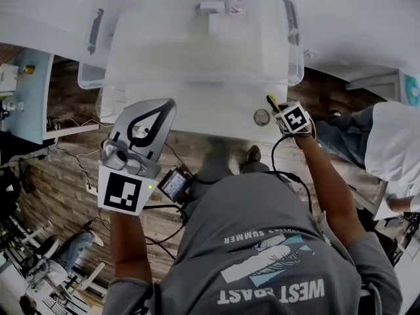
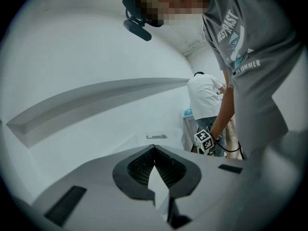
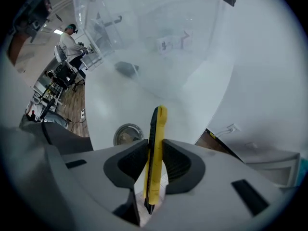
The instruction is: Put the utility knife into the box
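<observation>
The yellow utility knife (image 3: 155, 158) stands upright between the pads of my right gripper (image 3: 154, 146), which is shut on it. In the head view that gripper (image 1: 277, 108) hovers at the near right edge of the white table (image 1: 216, 113), the knife's tip (image 1: 271, 100) poking out toward the clear plastic box (image 1: 92, 77). The box is open on top and lies just beyond the gripper; it fills the upper part of the right gripper view (image 3: 144, 23). My left gripper (image 1: 167, 105) is raised off the table's near left edge, shut and empty (image 2: 154, 148).
A round metal grommet (image 1: 262, 117) sits in the table beside the right gripper. Two small items (image 1: 223, 6) lie at the box's far end. Another person (image 1: 394, 149) stands at the right. Cables and a black device (image 1: 174, 184) hang over the wooden floor.
</observation>
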A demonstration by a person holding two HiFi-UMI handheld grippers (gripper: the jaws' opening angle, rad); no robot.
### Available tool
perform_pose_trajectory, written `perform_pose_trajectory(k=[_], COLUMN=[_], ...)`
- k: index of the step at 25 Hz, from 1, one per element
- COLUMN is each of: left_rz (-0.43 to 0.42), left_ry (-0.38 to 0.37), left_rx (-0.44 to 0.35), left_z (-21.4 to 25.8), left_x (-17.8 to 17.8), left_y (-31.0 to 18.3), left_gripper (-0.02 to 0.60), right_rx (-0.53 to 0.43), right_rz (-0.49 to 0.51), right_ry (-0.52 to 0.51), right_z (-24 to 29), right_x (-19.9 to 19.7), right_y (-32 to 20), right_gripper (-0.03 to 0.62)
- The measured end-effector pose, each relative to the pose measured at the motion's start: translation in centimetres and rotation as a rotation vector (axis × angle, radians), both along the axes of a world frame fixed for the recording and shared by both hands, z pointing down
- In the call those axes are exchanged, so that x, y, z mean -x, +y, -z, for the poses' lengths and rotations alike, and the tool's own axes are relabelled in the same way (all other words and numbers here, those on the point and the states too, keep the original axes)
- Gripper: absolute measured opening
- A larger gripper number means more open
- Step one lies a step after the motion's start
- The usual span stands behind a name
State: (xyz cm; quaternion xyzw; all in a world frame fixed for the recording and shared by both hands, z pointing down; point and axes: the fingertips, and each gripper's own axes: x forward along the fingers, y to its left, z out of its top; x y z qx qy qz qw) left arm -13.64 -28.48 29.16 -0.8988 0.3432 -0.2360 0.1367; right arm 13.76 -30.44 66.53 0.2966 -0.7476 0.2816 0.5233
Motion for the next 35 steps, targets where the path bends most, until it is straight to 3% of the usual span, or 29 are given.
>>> perform_pose_trajectory(k=[2, 8, 15, 20, 27, 35], left_rz=[-0.004, -0.005, 0.04, 0.089, 0.177, 0.298], left_ry=[0.007, 0.024, 0.055, 0.084, 0.096, 0.087], left_rx=[-0.004, -0.019, -0.047, -0.063, -0.053, -0.019], left_z=[-0.1, -0.6, -0.6, -0.2, -1.2, -4.6], left_x=[0.4, 1.6, 3.8, 5.8, 9.3, 14.5], left_y=[-0.4, -1.5, -2.4, -2.7, -2.8, -3.2], left_gripper=[0.009, 0.009, 0.009, 0.009, 0.009, 0.009], right_rx=[-0.013, -0.213, -0.4, -0.524, -0.572, -0.509], right_rz=[0.018, 0.128, 0.311, 0.457, 0.668, 0.851], right_ry=[-0.013, -0.09, -0.226, -0.26, -0.205, -0.237], right_z=[2.1, 15.0, 31.5, 38.7, 39.4, 31.7], right_x=[-0.2, 1.1, 6.5, 11.7, 19.6, 30.1], right_y=[1.1, 0.9, 0.7, -1.3, -8.0, -15.3], right_gripper=[0.099, 0.087, 0.087, 0.087, 0.087, 0.087])
